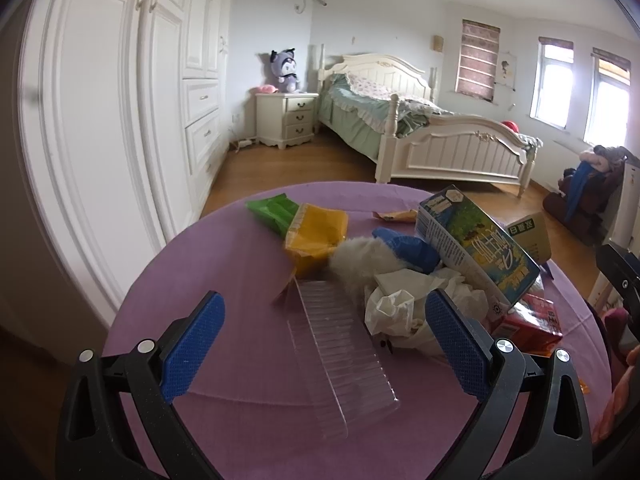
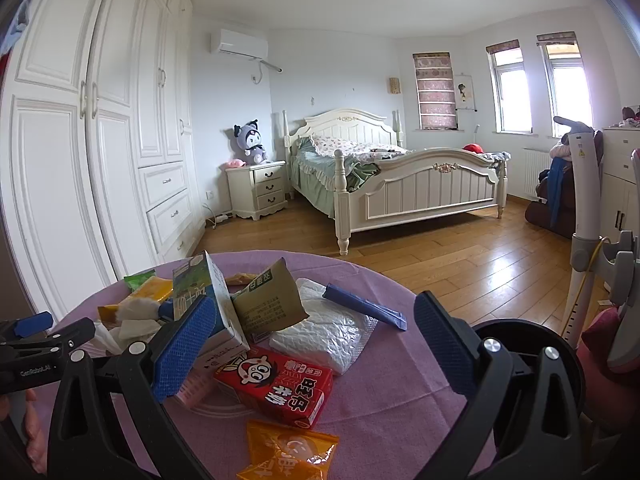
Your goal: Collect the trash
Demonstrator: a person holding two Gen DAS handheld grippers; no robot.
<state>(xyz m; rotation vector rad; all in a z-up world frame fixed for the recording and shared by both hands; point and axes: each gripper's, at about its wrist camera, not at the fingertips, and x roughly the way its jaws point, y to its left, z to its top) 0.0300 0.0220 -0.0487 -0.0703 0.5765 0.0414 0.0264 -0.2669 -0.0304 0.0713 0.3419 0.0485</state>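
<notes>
Trash lies piled on a round table with a purple cloth [image 1: 224, 264]. In the left wrist view a clear ribbed plastic tray [image 1: 344, 356] lies between the fingers of my open left gripper [image 1: 324, 332], with crumpled white tissue [image 1: 396, 304], a yellow packet [image 1: 316, 236], a green wrapper [image 1: 272, 210] and a blue-green carton [image 1: 476, 248] beyond. In the right wrist view my open right gripper [image 2: 312, 332] hovers over a red drink box [image 2: 280, 384], a white bubble mailer [image 2: 324, 332], a brown packet [image 2: 268, 300], a blue wrapper [image 2: 364, 306] and an orange packet [image 2: 288, 452].
The left gripper also shows at the left edge of the right wrist view [image 2: 36, 340]. A white wardrobe [image 2: 80, 160] stands left. A bed [image 2: 400, 184] and nightstand [image 2: 258, 188] stand behind on wood floor. A white stand [image 2: 580, 216] and dresser [image 2: 620, 172] are right.
</notes>
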